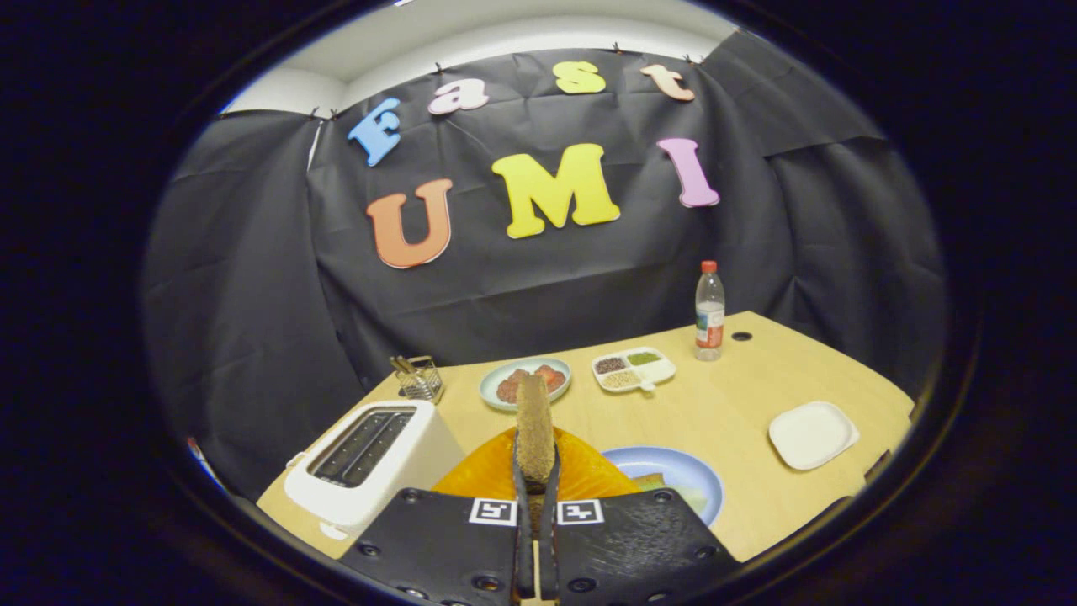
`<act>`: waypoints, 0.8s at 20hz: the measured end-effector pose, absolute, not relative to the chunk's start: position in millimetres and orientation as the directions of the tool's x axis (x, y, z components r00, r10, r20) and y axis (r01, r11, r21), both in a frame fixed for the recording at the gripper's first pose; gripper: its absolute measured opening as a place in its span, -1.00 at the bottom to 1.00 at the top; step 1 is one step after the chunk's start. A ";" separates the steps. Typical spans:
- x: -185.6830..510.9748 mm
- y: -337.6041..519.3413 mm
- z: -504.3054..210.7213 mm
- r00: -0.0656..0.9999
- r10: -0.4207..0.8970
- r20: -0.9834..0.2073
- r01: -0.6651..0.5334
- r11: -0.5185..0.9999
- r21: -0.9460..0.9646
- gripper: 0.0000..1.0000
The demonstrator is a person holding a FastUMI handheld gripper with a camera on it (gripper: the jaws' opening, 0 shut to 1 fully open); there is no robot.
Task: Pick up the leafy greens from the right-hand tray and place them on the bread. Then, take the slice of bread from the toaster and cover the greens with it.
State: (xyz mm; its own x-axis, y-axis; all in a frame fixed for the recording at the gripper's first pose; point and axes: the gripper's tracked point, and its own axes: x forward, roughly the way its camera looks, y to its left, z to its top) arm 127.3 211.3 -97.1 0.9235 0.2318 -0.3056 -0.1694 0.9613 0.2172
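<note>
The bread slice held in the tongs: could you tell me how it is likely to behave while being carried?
The bread slice stands edge-on and straight above the tongs, so it is probably fairly stiff, likely toasted. Gripped only at its lower edge, it seems light. Its rough, crumbly surface suggests it could break if squeezed hard.

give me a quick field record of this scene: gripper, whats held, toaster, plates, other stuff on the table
gripper: gripper shut on a brown slice of bread, held upright on edge between the fingers
toaster: white two-slot toaster beside the fingers, both slots look empty
below the slice: orange cloth-like thing; blue plate with some food at its near edge
beyond: pale green plate of reddish food, white divided tray, clear plastic bottle with red cap, wire holder
side: small white square dish
surface: light wooden table
</note>
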 end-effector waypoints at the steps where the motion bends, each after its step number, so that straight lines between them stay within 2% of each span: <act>1: 129.5 209.5 -105.4 0.919 0.232 -0.318 -0.161 0.959 0.232 -0.95; 12: 150.8 179.3 -159.1 0.893 0.233 -0.385 -0.065 0.913 0.402 -0.95; 16: 153.2 167.1 -171.4 0.885 0.206 -0.417 -0.033 0.922 0.386 -0.93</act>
State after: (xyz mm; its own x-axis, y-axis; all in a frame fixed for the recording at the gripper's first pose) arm 153.2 167.1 -171.4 0.8851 0.2059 -0.4173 -0.0326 0.9220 0.3859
